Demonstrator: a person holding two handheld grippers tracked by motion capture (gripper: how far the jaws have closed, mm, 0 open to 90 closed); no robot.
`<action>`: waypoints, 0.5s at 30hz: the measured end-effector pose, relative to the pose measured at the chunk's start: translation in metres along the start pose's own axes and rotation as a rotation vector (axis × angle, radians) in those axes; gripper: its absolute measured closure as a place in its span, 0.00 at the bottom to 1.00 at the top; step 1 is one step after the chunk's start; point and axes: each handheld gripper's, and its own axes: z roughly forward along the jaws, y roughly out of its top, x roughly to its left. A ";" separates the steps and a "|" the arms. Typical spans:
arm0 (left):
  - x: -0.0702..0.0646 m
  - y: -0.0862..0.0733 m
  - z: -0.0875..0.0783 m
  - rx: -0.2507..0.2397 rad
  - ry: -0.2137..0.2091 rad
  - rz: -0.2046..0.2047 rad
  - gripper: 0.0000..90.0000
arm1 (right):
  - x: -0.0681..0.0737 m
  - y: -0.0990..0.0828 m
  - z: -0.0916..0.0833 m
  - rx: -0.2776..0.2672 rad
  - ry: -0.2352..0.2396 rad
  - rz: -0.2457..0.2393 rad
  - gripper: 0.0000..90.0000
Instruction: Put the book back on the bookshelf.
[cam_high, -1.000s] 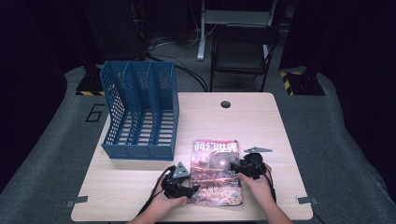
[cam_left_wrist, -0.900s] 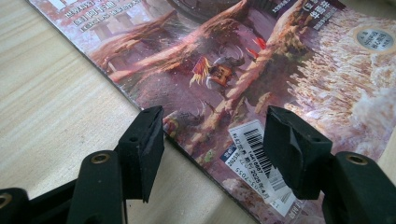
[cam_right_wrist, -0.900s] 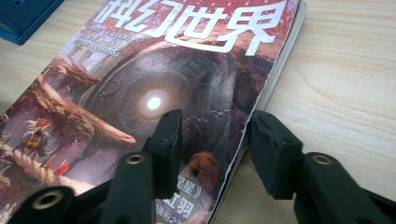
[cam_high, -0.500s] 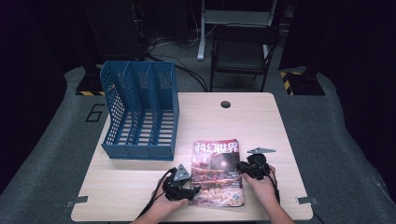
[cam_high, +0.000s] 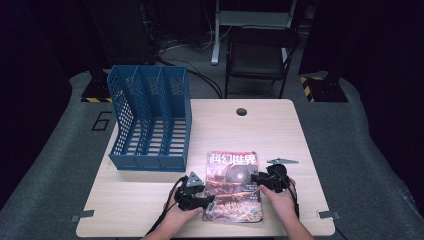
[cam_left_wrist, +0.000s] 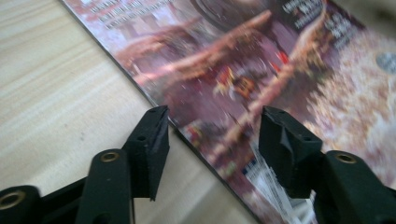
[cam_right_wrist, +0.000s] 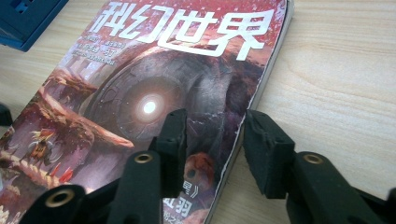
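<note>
Both grippers are working to pick the science-fiction magazine (cam_high: 232, 186) off the table (cam_high: 280, 130). The left gripper (cam_left_wrist: 212, 135) is partly open astride the magazine's near-left edge, gripping nothing. The right gripper (cam_right_wrist: 212, 140) has just been reopening, one jaw on the cover, one outside its right edge. Next, probably, each must get a jaw under its edge, close, then lift toward the blue file rack (cam_high: 150, 120) beyond the left gripper.

both forearms come in from the near edge. the left gripper (cam_high: 200, 194) points right, its fingers (cam_left_wrist: 152, 140) standing apart; the right gripper (cam_high: 266, 181) points left, its fingers (cam_right_wrist: 264, 149) just been opening.
</note>
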 end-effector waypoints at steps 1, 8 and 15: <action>0.000 0.000 0.000 0.000 0.000 0.000 0.45 | 0.000 0.000 0.000 0.000 0.000 0.000 0.65; 0.010 0.016 0.009 -0.047 0.020 -0.062 0.44 | -0.001 0.000 0.001 -0.023 -0.011 0.012 0.59; 0.009 0.016 0.018 -0.026 0.055 0.011 0.44 | 0.004 0.001 0.005 -0.021 -0.034 -0.021 0.57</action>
